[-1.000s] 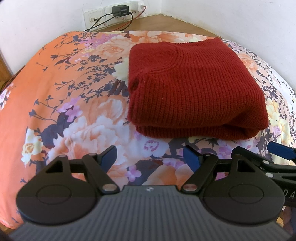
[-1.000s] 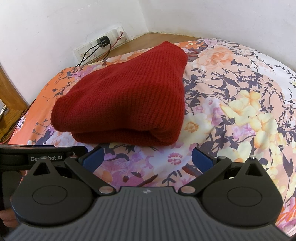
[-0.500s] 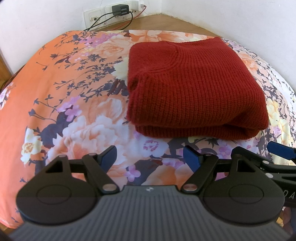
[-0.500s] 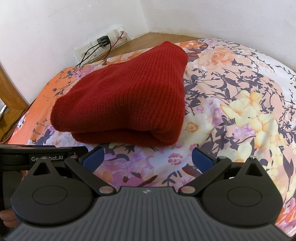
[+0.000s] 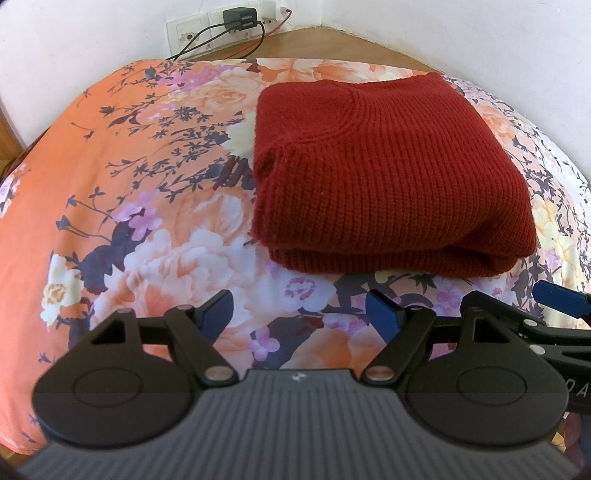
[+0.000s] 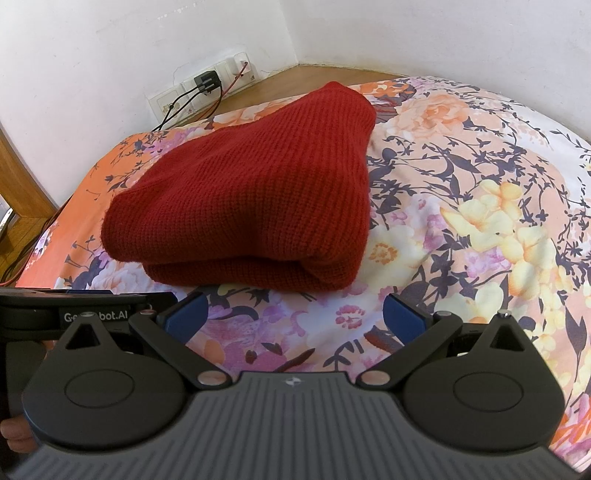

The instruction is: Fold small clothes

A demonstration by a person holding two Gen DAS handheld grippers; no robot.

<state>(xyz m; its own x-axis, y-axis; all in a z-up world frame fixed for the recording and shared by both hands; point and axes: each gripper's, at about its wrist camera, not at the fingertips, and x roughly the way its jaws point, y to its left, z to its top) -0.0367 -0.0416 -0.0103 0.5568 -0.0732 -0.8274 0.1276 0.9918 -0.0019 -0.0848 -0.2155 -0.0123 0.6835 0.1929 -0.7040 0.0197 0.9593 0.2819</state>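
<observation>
On the bed [image 5: 110,206], centre-right: one red knit sweater [image 5: 388,177], folded into a thick block.
We hold the left gripper [image 5: 299,310] and right gripper [image 6: 293,314] just short of its near edge, fingers spread wide, both empty. We judge it soft, bulky, light, non-slip; best taken at the layered near fold, pinching all layers.

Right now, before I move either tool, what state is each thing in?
Left tool: open, empty, short of the sweater.
Right tool: open, empty, short of the sweater.
Red knit sweater: folded into a compact stack, lying flat, untouched.
Floral bedsheet: spread out under the sweater.
Black charger: plugged into the wall socket, cable hanging.
</observation>
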